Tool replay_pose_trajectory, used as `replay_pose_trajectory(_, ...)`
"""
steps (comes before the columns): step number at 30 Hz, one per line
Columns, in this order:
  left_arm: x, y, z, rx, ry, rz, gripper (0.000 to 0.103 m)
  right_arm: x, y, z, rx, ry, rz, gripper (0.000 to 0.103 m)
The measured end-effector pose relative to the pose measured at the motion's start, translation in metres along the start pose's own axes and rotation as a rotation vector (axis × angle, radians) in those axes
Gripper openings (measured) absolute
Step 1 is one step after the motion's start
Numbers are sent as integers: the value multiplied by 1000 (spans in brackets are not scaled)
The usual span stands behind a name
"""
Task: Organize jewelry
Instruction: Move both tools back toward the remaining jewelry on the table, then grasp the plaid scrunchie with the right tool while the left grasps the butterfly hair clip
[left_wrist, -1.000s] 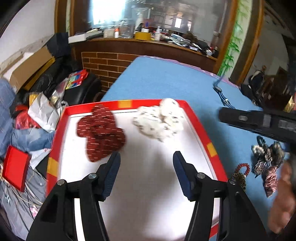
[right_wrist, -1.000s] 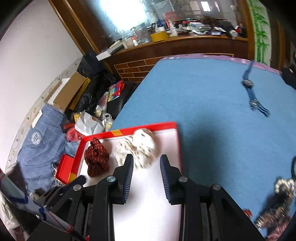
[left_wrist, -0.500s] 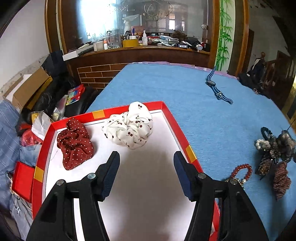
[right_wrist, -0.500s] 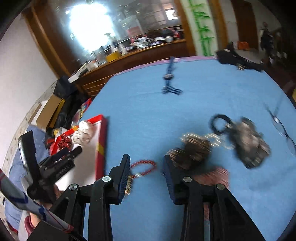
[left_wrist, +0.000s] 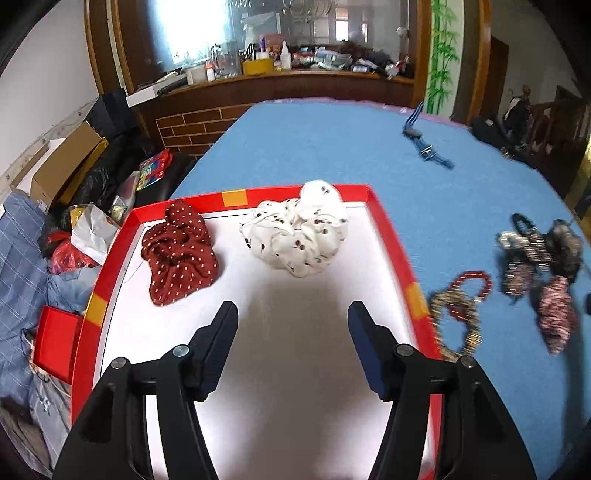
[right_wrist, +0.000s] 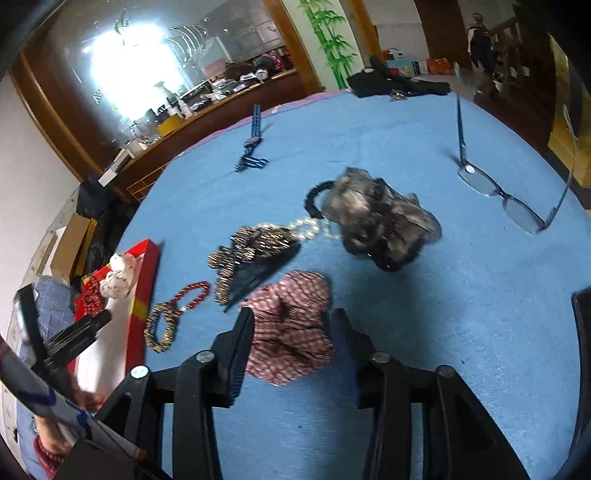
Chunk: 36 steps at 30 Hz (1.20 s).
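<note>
Left wrist view: the left tool (left_wrist: 291, 317) hovers over the red-rimmed tray (left_wrist: 391, 240), jaws standing wide with nothing between them. Inside the tray, a dark red dotted scrunchie (left_wrist: 179, 254) sits at eleven o'clock of the tool and a white cherry-print scrunchie (left_wrist: 295, 236) at twelve. Out at three o'clock on the blue worktop (left_wrist: 332, 147), a red bead bracelet (left_wrist: 474, 286) touches a gold-brown beaded bracelet (left_wrist: 456, 323).

Right wrist view: the right tool (right_wrist: 293, 325) is over a plaid scrunchie (right_wrist: 291, 339), which lies between its jaws; they are opening and the pads don't look to be pressing yet. At twelve o'clock, a beaded hair clip (right_wrist: 251, 254) and a grey furry scrunchie (right_wrist: 380, 221); glasses (right_wrist: 498, 192) at two. That plaid piece looks soft, light, squashy; I'd pinch across its bunched fabric ring.
</note>
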<state>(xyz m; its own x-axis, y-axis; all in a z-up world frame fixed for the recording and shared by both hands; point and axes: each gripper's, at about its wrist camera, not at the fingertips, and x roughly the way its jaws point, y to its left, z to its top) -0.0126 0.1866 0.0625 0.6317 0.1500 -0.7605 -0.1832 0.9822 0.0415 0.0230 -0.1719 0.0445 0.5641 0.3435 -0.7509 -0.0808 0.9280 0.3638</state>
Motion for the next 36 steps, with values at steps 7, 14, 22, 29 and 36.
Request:
replay_pose_trajectory(7,-46,-31,-4,58,-51,-170,68,19,-4,-2,3,25,-7,48)
replay_pose_trajectory(14,-38,-59,-2,77,29,-251,68,45,2,-4,-52,72,-32,41)
replay_pose_trajectory(22,-25,-105,22,125,82,-320,67,23,-10,-1,-46,-52,18,9)
replay_pose_trajectory(29,12,-178,42,255,131,-398,67,4,-31,3,57,-136,6,9)
replay_pose_trajectory(36,45,-225,42,408,140,-329,69,-1,-38,6,96,-153,-13,9)
